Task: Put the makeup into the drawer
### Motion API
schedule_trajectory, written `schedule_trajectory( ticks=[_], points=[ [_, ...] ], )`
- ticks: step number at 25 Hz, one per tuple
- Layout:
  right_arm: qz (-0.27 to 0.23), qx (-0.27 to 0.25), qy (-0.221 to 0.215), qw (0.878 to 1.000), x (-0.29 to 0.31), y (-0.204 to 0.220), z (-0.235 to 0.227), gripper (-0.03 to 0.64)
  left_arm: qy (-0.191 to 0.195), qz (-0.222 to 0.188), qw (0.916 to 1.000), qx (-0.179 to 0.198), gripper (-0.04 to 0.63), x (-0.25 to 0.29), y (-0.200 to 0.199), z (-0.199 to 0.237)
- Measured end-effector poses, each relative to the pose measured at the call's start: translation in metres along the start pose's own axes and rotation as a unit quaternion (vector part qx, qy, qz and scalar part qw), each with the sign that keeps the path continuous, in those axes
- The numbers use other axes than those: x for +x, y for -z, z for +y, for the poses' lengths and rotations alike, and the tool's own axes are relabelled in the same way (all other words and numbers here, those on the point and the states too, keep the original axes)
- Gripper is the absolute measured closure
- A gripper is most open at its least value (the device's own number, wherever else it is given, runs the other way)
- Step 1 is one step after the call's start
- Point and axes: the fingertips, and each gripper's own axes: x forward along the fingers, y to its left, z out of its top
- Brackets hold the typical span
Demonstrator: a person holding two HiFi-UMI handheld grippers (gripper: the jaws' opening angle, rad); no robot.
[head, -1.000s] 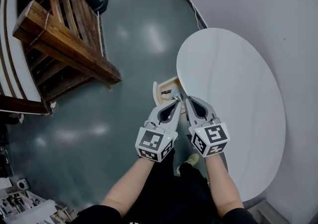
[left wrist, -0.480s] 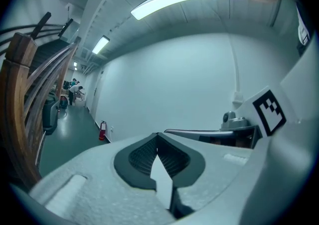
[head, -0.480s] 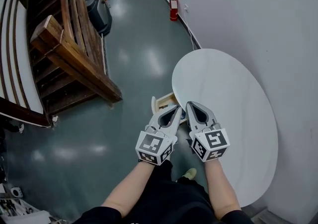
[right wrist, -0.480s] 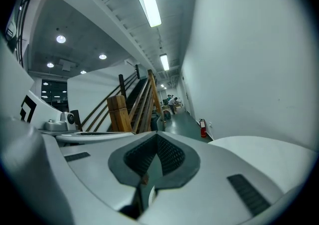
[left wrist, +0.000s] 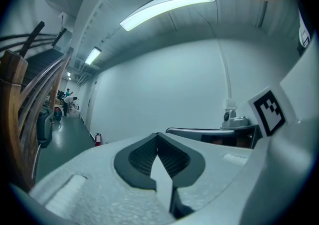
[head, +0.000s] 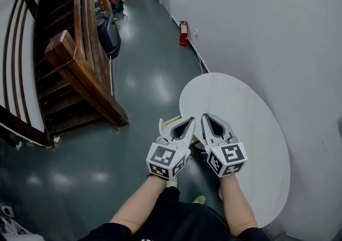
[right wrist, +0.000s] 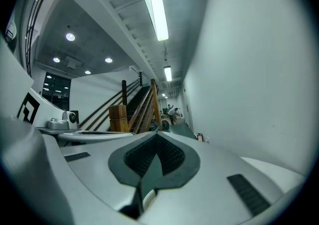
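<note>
1. The left gripper and the right gripper are held side by side. Each has its jaws pressed together, with nothing between them.
2. At 11 o'clock of their tips, a pale wooden drawer juts open from under the white oval tabletop, which spreads toward 3 o'clock. The grippers hide the drawer's inside, so the makeup cannot be seen.
3. At 10 o'clock rises a brown wooden staircase.
4. At 12 o'clock, a red fire extinguisher stands by the grey wall.
</note>
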Motion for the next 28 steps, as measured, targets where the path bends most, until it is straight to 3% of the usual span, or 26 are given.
schedule_trajectory(
  ticks=[13,28],
  points=[
    [-0.012,-0.015,-0.003,1.000,-0.032,-0.018,0.007,0.603,0.003,-0.009,0.9999,0.013,0.585,-0.012,-0.014,-0.032],
    [-0.014,-0.020,0.003,1.000,-0.038,-0.020,0.008,0.603,-0.001,-0.008,0.9999,0.014,0.584,-0.015,-0.012,-0.034]
  ],
)
